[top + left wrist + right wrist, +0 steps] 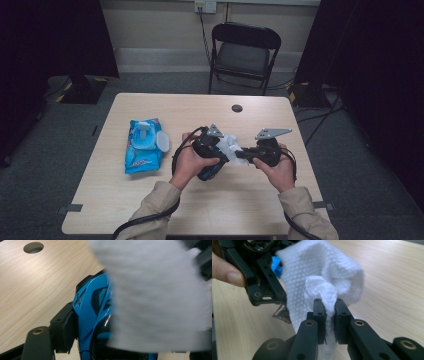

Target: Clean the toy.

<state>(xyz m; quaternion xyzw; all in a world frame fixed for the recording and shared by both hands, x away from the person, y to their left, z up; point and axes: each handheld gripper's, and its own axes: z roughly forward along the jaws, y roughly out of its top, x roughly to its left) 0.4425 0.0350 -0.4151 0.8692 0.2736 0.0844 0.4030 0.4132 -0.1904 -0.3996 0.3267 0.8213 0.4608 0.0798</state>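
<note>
Wiping is underway: right gripper (329,305), pinching the white wipe (322,272), is rubbing what is probably a blue mouse (91,312) clamped in the left gripper (212,150), needing steady strokes next.

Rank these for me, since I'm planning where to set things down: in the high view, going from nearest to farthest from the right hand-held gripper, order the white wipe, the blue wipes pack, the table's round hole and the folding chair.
1. White wipe: pinched in the right hand-held gripper.
2. Round hole: beyond it, toward the table's far edge.
3. Blue wipes pack: far to the left on the table.
4. Folding chair: on the floor past the table.
</note>
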